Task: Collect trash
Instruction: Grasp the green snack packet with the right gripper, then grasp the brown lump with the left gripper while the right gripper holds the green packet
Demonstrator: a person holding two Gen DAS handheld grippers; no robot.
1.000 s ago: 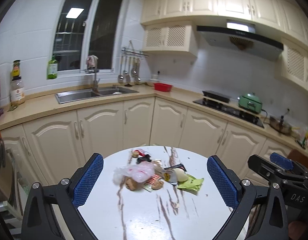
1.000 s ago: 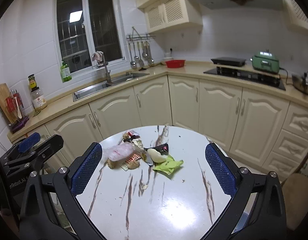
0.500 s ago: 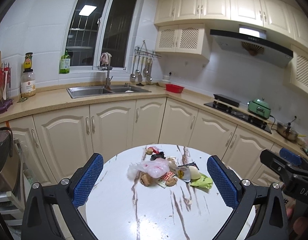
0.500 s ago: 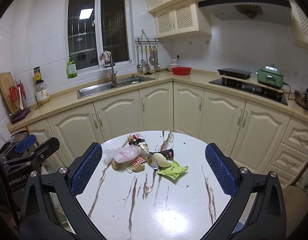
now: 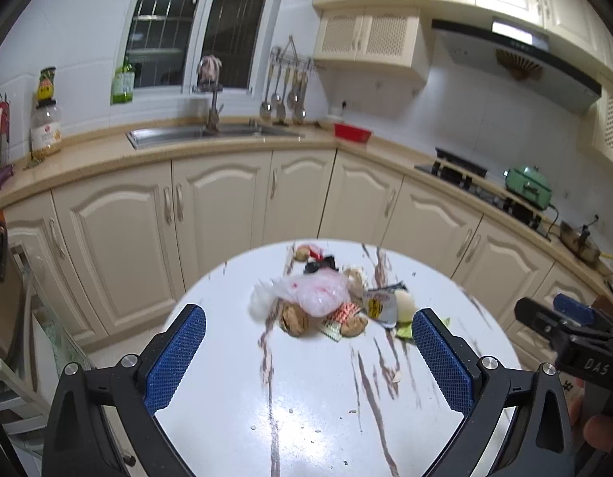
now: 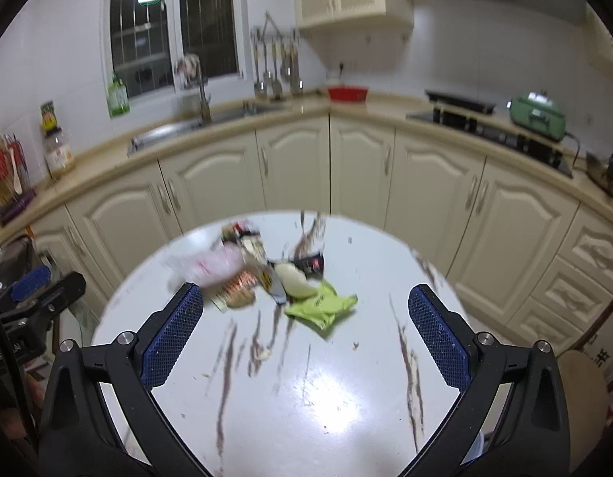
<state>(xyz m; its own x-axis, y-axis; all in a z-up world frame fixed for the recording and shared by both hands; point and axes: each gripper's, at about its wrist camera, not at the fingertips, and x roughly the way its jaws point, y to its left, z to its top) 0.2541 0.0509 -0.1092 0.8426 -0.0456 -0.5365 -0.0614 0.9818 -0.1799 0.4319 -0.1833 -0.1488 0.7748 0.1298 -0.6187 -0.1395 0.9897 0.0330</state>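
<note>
Hovering above the round marble table [image 5: 314, 417], the left gripper [image 5: 308, 361] and right gripper [image 6: 306, 334] both gape wide, empty; the trash pile [image 5: 326, 302] lies toward the table's far side

Sink [image 5: 211, 134], red basin [image 5: 352, 132], green cooker [image 5: 528, 183]

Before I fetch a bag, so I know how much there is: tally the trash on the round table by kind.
Plastic bag: 1
Green wrapper: 1
Black wrappers: 2
Yellow-labelled wrapper: 1
Red-patterned wrapper: 1
Brown nut-like lumps: 3
Pale egg-like piece: 1
Total: 10, though blur may hide more.
</note>
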